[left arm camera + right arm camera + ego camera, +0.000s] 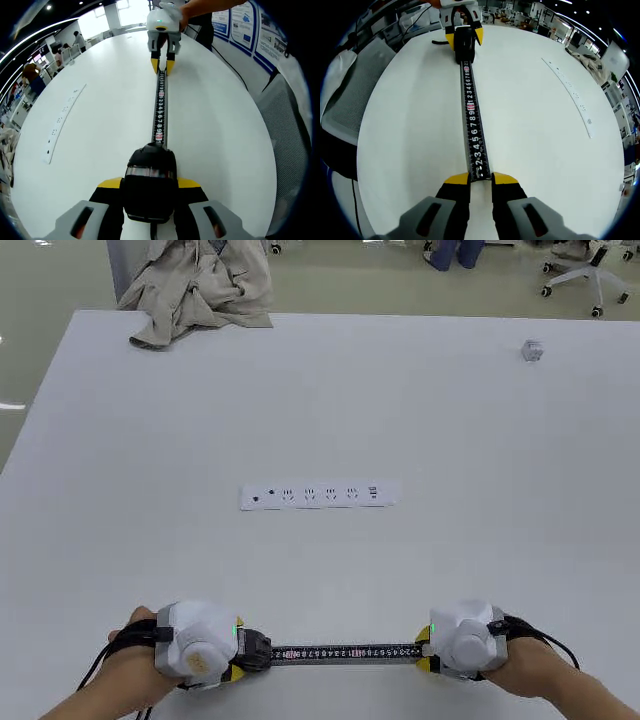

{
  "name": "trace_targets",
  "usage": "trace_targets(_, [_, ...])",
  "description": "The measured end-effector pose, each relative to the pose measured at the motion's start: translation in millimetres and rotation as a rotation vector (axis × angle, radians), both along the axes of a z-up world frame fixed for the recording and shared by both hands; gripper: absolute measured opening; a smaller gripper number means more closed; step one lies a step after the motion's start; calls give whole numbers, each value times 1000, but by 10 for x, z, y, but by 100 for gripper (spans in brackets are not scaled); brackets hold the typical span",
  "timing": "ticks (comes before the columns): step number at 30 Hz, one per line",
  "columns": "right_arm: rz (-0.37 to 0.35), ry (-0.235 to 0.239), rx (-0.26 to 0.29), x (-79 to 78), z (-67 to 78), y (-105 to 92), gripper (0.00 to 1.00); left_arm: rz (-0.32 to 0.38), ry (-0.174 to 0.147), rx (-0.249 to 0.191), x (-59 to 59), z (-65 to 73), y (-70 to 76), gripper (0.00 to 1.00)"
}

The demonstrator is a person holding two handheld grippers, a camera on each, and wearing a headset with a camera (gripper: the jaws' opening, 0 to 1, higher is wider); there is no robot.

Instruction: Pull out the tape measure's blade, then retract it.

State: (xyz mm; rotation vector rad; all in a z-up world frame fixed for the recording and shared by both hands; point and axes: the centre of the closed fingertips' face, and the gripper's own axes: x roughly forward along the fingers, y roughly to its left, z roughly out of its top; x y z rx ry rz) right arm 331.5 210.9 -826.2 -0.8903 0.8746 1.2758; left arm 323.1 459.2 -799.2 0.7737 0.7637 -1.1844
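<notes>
Tape measure case pinched by left gripper, blade stretched straight to right gripper clamped on its tip; parallel to power strip, on its near side.

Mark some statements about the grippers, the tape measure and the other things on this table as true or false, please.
1. The left gripper holds the tape measure's black case. True.
2. The blade is fully retracted into the case. False: it stretches out from the case to the right gripper, which pinches its end.
3. The power strip lies flat on the table, beyond the blade in the head view. True.
4. The crumpled garment lies at the near right corner of the table. False: it lies at the far left corner.
</notes>
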Motion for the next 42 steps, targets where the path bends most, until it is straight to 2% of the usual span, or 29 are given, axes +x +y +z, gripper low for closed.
trace_targets(9, [-22, -7, -2, 4, 19, 4, 16, 40, 2, -25, 12, -4, 2, 37])
trace_targets(12, [-36, -7, 1, 5, 17, 1, 18, 64, 7, -47, 18, 19, -11, 37])
trace_targets(14, [-46, -3, 6, 0, 18, 5, 20, 94, 15, -83, 30, 68, -39, 37])
trace_targets(16, [-62, -2, 11, -8, 28, 7, 21, 108, 5, -95, 58, 92, -50, 41])
trace_targets(19, [-72, -2, 19, -13, 25, 7, 21, 114, 3, -88, 61, 94, -45, 42])
trace_targets(22, [-98, 4, 26, -21, 21, -1, 27, 128, 3, -96, 57, 103, -49, 43])
trace_targets(29, [-136, -9, 38, -35, 44, -12, 25, 166, 9, -107, -4, 122, -28, 44])
trace_targets(37, [-207, -17, 78, -16, 131, 5, 27, 257, 7, -123, -21, 142, 51, 48])
trace_targets(39, [-226, -15, 89, -21, 139, 10, 29, 297, 13, -148, -27, 162, 67, 51])
trace_targets(42, [-246, -19, 105, -31, 189, 38, 29, 344, 17, -157, -49, 170, 99, 54])
